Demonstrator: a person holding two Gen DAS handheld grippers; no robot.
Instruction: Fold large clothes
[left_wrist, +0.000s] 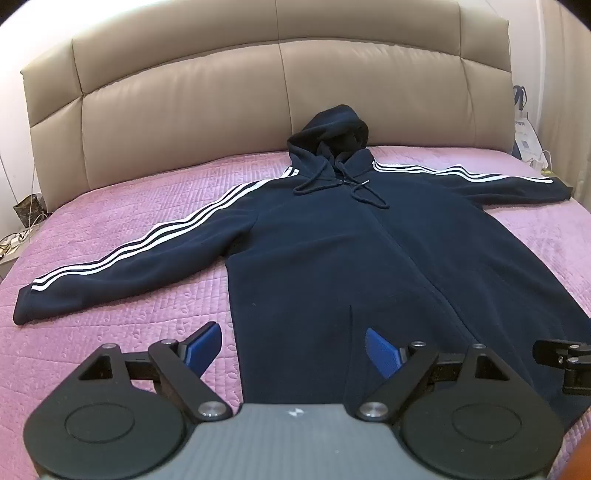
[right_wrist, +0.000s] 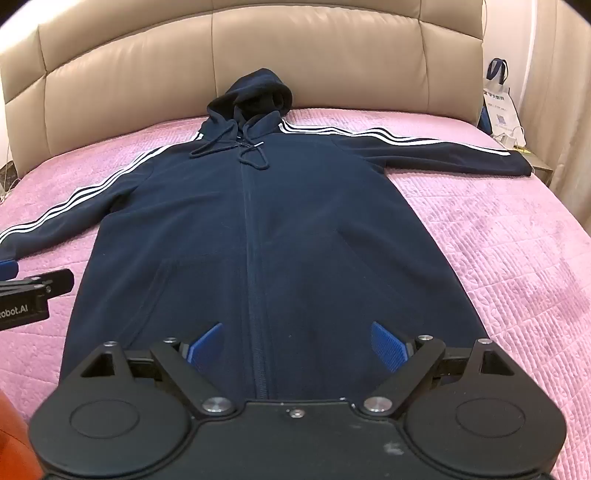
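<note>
A navy zip hoodie (left_wrist: 332, 240) with white sleeve stripes lies flat, front up, on a pink bedspread (left_wrist: 110, 325), both sleeves spread out and the hood against the headboard. It also shows in the right wrist view (right_wrist: 277, 229). My left gripper (left_wrist: 293, 345) is open and empty, above the hoodie's lower left hem. My right gripper (right_wrist: 297, 341) is open and empty, above the lower hem near the zip. Each gripper's edge shows in the other's view.
A beige padded headboard (left_wrist: 221, 92) stands behind the hoodie. A white paper bag (right_wrist: 498, 103) stands at the far right beside the bed. Cables and small items (left_wrist: 22, 229) lie on a bedside surface at the left.
</note>
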